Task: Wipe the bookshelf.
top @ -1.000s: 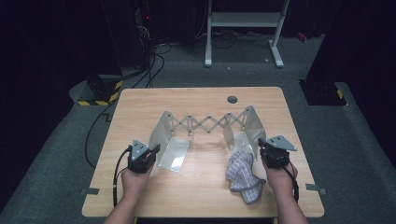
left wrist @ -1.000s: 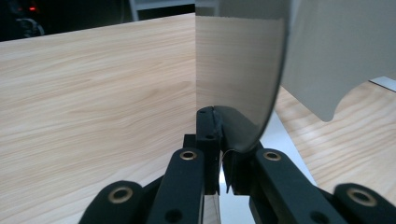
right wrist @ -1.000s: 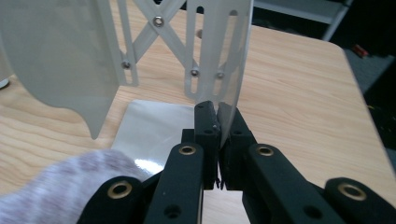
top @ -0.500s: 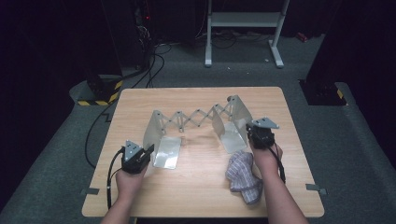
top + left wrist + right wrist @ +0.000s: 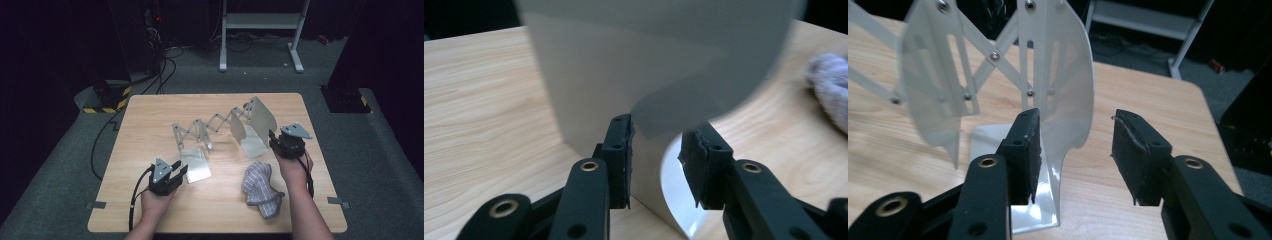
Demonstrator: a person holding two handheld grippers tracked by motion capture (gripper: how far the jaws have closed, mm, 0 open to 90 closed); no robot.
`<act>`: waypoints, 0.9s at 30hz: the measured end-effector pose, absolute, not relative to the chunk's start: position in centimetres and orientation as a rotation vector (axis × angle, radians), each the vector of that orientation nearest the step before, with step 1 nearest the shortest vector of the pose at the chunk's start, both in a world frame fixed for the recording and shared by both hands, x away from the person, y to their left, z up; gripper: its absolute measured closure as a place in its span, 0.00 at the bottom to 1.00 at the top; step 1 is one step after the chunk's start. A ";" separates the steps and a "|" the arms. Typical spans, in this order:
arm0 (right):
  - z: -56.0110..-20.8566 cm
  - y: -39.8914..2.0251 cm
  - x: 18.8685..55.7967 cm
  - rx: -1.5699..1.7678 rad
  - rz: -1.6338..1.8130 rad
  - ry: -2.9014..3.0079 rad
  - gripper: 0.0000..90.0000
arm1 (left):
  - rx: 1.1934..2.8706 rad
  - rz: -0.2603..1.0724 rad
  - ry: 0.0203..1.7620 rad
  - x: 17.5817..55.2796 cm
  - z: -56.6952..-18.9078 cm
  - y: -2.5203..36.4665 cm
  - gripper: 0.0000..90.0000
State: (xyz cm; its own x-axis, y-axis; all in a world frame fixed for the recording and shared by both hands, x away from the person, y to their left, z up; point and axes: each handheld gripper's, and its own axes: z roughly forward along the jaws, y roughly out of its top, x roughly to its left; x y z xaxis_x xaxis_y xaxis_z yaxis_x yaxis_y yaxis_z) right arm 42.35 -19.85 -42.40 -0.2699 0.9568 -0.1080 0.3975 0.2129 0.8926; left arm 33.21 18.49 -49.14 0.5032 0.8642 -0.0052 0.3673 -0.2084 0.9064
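Since a second ago the expanding metal bookend rack [image 5: 220, 132] has swung round on the table [image 5: 150, 115]: it now runs slantwise from the near left to the far right, and both hands have let go of it. On the left, the left gripper [image 5: 176, 172] has pulled back toward the near edge, and its jaws have just been opening; in the left gripper view the rack's left end plate [image 5: 649, 85] stands right in front of the parted pads, perhaps just between their tips, though nothing presses on it. In the middle the scissor links [image 5: 215, 125] are drawn in shorter than before. To the right, the right gripper [image 5: 272, 140] has lifted and drawn off, jaws likewise just opened, with the right end plate [image 5: 1058, 80] ahead of them and free. The crumpled checked cloth [image 5: 260, 187] lies near the right forearm. I'd judge the rack placed and released, with the cloth likely next.
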 end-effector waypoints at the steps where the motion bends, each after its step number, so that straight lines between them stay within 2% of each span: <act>1: -42.3 -19.8 41.8 1.252 1.022 1.788 0.59 | 1.798 0.659 1.024 33.1 -49.2 18.3 0.67; 4: -42.2 -19.0 39.3 1.191 1.055 1.792 0.59 | 1.803 0.632 1.005 32.6 -49.4 18.5 0.64; 8: -42.3 -17.4 38.0 1.148 1.091 1.825 0.60 | 1.812 0.630 1.006 31.6 -49.9 19.9 0.63; 12: -42.7 -14.4 37.3 1.090 1.131 1.880 0.60 | 1.803 0.631 1.038 31.3 -50.4 21.7 0.64; 13: -42.9 -12.3 37.1 1.054 1.156 1.918 0.60 | 1.799 0.629 1.055 31.3 -50.6 22.2 0.64; 15: -43.0 -11.5 37.1 1.038 1.162 1.933 0.60 | 1.785 0.618 1.071 31.4 -50.8 22.7 0.63; 17: -43.3 -8.2 37.2 0.988 1.197 1.999 0.59 | 1.777 0.615 1.077 31.5 -50.8 23.0 0.62; 23: -43.7 -3.8 38.6 0.936 1.174 2.051 0.60 | 1.770 0.604 1.069 31.5 -50.8 23.0 0.60; 25: -43.8 -2.9 39.4 0.946 1.167 2.060 0.62 | 1.763 0.598 1.067 31.5 -50.8 23.1 0.59; 27: -44.0 -2.3 40.1 0.955 1.152 2.057 0.69 | 1.761 0.595 1.068 31.5 -50.8 23.1 0.59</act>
State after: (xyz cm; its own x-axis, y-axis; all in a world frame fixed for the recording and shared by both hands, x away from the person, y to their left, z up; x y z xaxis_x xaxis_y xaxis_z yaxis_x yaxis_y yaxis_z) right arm 40.06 -2.28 -43.97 -0.5689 0.8096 -0.1446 0.2997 0.3678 0.8803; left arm 31.50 23.09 -50.85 0.4985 0.8643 -0.0668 0.3976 -0.1595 0.9036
